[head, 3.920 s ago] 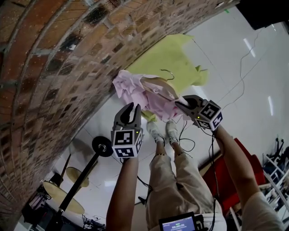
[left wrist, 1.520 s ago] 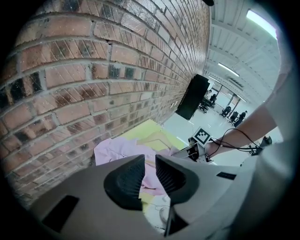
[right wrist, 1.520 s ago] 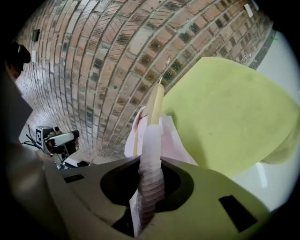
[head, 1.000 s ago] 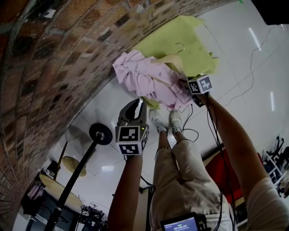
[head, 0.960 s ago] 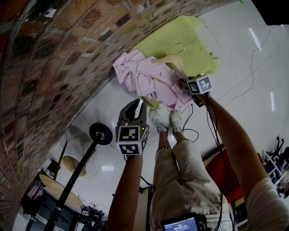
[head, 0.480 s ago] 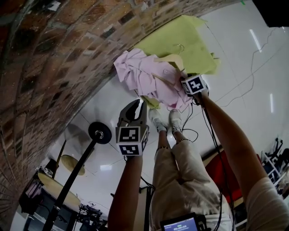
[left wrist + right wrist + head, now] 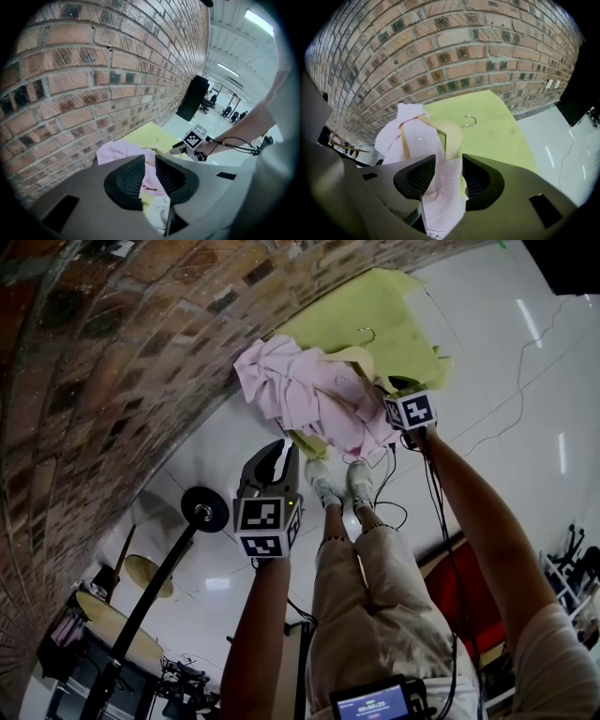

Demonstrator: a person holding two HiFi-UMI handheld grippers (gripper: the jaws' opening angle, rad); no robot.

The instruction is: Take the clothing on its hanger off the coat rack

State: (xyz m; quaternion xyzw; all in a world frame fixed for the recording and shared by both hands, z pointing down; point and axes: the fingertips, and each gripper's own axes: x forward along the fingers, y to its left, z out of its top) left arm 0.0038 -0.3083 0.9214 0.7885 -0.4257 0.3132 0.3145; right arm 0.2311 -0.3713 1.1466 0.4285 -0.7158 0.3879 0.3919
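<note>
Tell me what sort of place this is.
Probably an indoor workshop or recording hall, not a home: a long brick wall, a glossy white floor with loose cables across it, and ceiling strip lights over distant chairs.

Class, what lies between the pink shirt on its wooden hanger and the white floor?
A yellow-green sheet, spread flat on the white floor beneath the pink shirt and wooden hanger, shown best in the right gripper view.

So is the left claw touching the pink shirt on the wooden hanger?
Apart. In the left gripper view the left claw stands open and empty, and the crumpled pink shirt lies well beyond it on the yellow-green sheet.
</note>
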